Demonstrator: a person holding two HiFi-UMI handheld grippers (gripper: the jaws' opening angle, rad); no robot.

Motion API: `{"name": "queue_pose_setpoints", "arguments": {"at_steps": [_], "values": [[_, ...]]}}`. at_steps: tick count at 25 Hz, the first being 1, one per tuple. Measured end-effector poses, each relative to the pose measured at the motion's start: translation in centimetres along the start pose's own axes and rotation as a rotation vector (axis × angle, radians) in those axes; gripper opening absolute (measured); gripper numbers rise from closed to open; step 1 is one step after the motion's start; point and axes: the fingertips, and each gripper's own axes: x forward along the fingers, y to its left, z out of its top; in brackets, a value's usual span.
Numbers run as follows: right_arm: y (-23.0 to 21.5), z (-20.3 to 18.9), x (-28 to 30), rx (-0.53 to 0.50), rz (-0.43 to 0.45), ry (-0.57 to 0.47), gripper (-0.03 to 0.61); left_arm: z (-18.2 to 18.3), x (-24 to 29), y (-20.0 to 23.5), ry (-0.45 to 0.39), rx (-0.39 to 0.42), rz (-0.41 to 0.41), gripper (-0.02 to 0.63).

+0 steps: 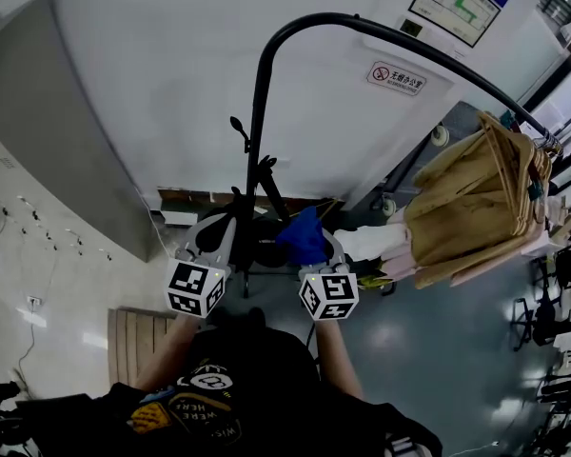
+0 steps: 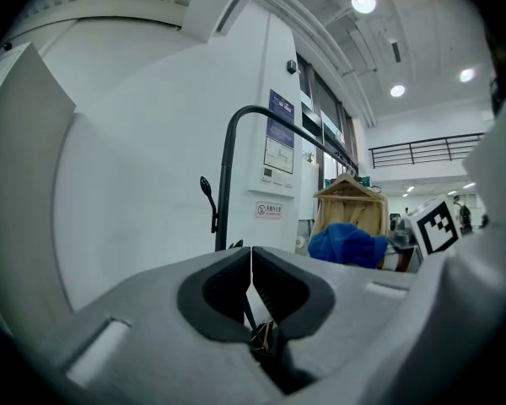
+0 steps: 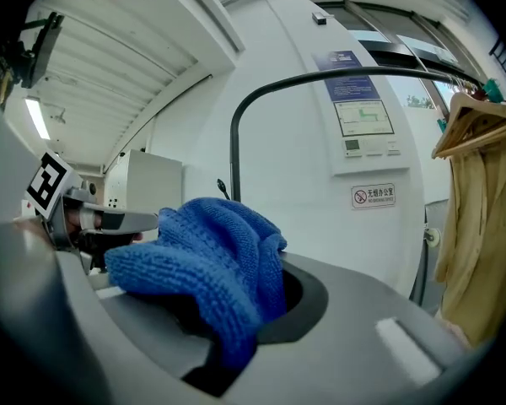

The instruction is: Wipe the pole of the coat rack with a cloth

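- White wall (image 1: 171,84): behind the rack, filling the upper half of the head view.
- Grey floor (image 1: 438,350): glossy, below and to the right.
- Coat rack pole (image 1: 259,112): black, upright in front of the wall, bending at the top into a rail running off to the right.
- Tan coat (image 1: 466,208): hung on a wooden hanger (image 3: 472,121) from that rail, well to the right of the upright.
- Left gripper (image 1: 219,231): held low, left of the pole's lower stretch and short of it; jaws closed tip to tip, nothing between them.
- Right gripper (image 1: 322,255): level with the left one, on the pole's other side; jaws clamped on the cloth.
- Blue cloth (image 1: 305,236): knitted, bunched up and spilling over the right jaws, apart from the pole.
- Small red-and-white warning sign (image 1: 397,76): stuck on the wall under the rail.
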Motion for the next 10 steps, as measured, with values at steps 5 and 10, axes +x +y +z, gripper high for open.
{"name": "queue_pose_setpoints", "arguments": {"at_steps": [5, 10], "values": [[0.7, 0.0, 0.5, 0.008, 0.032, 0.001, 0.035, 0.2, 0.3, 0.3, -0.007, -0.007, 0.009, 0.005], [1.0, -0.3, 1.2, 0.029, 0.051, 0.01, 0.035, 0.0, 0.6, -0.1, 0.005, -0.032, -0.017, 0.005]]}}
